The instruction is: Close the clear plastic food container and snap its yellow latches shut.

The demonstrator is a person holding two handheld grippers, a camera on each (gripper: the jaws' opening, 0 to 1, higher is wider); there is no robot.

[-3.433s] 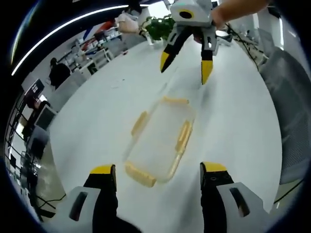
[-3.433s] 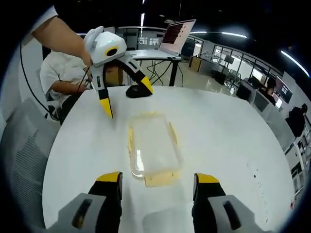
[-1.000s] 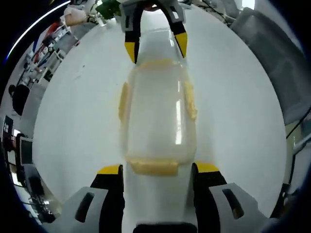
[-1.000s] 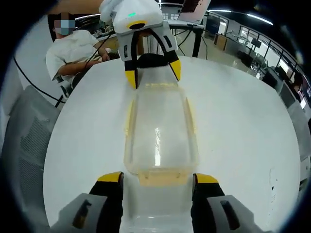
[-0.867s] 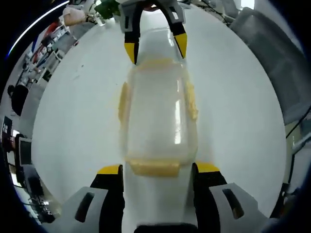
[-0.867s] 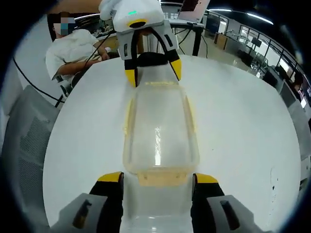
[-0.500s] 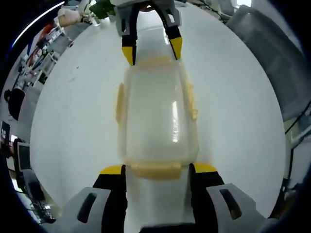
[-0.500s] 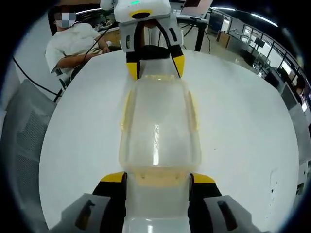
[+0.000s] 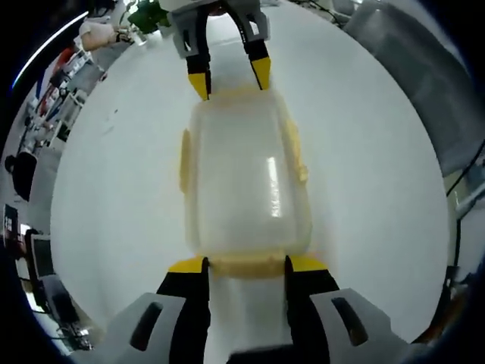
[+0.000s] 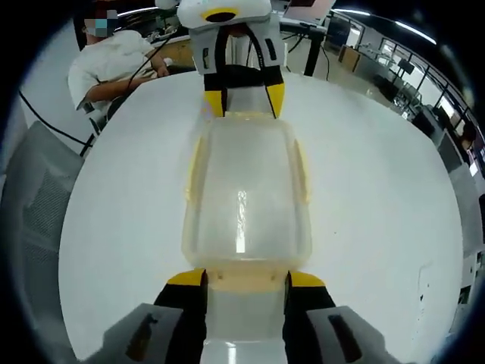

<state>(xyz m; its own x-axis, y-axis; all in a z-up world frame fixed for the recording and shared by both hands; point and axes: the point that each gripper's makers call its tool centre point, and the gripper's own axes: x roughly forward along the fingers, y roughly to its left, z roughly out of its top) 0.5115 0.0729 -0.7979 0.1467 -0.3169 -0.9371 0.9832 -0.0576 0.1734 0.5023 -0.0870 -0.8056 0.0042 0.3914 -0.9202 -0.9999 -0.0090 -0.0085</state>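
Clear container (image 9: 246, 182) lying lengthwise mid-table (image 9: 114, 189), lid on, side latches (image 9: 184, 155) looking flared; left gripper (image 9: 244, 265) spread about the near end latch (image 9: 247, 266), right gripper (image 10: 245, 280) likewise bracketing the opposite end latch (image 10: 247, 283). Risk ahead: uneven squeeze from either end, sliding the box across the slick top; latch slipping off a fingertip, left unsnapped.

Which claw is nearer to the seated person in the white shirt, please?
Left. The left claw is at the container's far end, towards the seated person; the right claw is at the opposite end.
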